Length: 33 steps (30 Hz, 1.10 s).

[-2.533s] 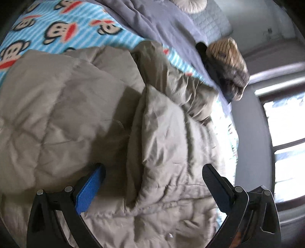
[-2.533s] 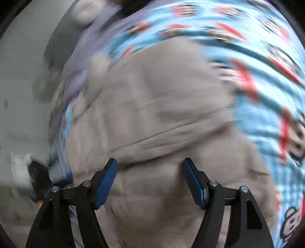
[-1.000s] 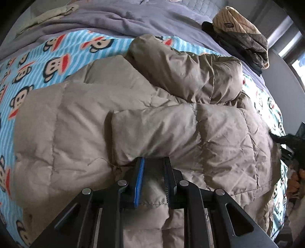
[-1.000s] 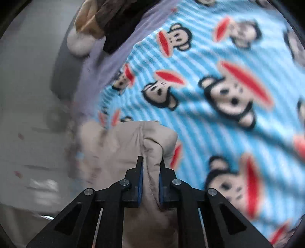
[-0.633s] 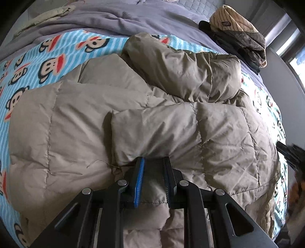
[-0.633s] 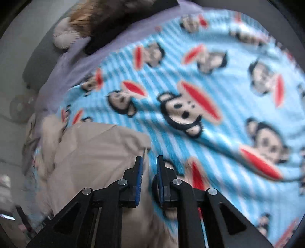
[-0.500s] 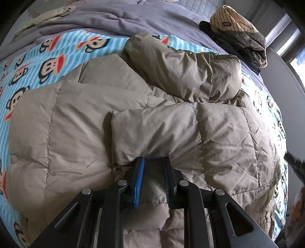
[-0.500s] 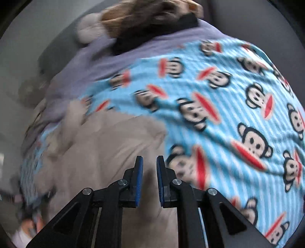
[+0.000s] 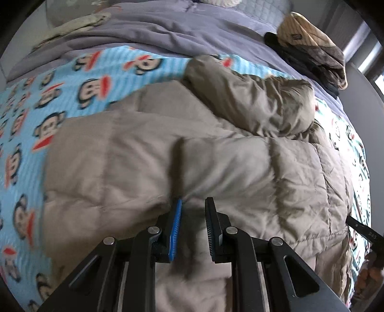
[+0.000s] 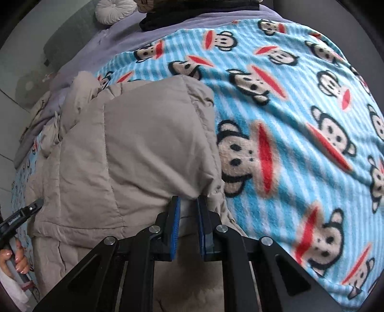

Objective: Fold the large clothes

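Left wrist view showed 1 beige puffer jacket (image 9: 148, 153) spread on the monkey-print blanket (image 9: 72, 79) over the bed, 1 sleeve folded across its body. The left gripper (image 9: 193, 206) had its jaws narrowly parted over the fabric; whether they pinched it I cannot tell. The right gripper (image 10: 188, 204) showed jaws narrow, clamping the jacket's edge. No writing was readable.

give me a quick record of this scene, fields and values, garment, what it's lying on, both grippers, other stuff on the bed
garment: tan puffer coat, partly folded, a panel laid over its body
surface: blue monkey-print blanket over a grey duvet
left hand-held gripper: nearly shut, pinching the coat's fabric
right hand-held gripper: nearly shut, pinching the coat's edge
other items: pile of clothes at the far corner; round cushion
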Motion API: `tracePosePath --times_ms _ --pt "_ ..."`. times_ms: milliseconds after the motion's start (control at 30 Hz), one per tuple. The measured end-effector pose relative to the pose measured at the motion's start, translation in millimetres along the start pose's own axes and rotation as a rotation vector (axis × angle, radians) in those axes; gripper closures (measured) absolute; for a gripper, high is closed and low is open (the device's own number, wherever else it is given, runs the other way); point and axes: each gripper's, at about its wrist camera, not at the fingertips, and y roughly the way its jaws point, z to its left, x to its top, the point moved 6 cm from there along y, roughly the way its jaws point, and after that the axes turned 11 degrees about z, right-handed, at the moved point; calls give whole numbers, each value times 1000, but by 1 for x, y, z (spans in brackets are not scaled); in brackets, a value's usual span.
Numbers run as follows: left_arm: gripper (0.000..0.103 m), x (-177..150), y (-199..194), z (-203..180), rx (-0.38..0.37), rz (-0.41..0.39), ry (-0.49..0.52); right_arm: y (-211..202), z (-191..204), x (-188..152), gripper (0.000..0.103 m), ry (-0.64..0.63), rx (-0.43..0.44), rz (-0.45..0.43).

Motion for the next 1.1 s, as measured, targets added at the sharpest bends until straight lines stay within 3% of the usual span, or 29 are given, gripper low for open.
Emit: tracePosePath --times_ms 167,333,433,467,500,533,567,767,967,1067,1100 --pt "82 -23 -28 11 37 15 13 -22 2 -14 86 19 -6 0" --pt "82 -65 -54 0 78 42 46 -42 8 -53 85 23 43 50" --pt "82 -93 -69 -9 105 56 39 -50 13 -80 74 7 64 89" --pt "81 -103 -73 -12 109 66 31 -52 15 -85 63 3 66 94" --pt "54 -115 -76 -13 115 77 19 -55 17 -93 53 -3 73 102" --pt "13 -124 -80 -14 120 84 2 -59 18 -100 52 -10 83 112" --pt "3 -132 -84 -13 129 78 -17 -61 20 -107 52 -19 91 124" --pt "2 -186 -108 -26 148 88 -68 -80 21 -138 50 -62 125 174" --pt "1 -217 -128 -38 172 75 -107 -105 22 -151 30 -106 148 149" --pt "1 -223 -135 -42 175 79 -114 -114 22 -152 27 -109 164 137" --pt "1 -225 -136 -43 177 83 -115 -116 22 -152 18 -110 162 135"
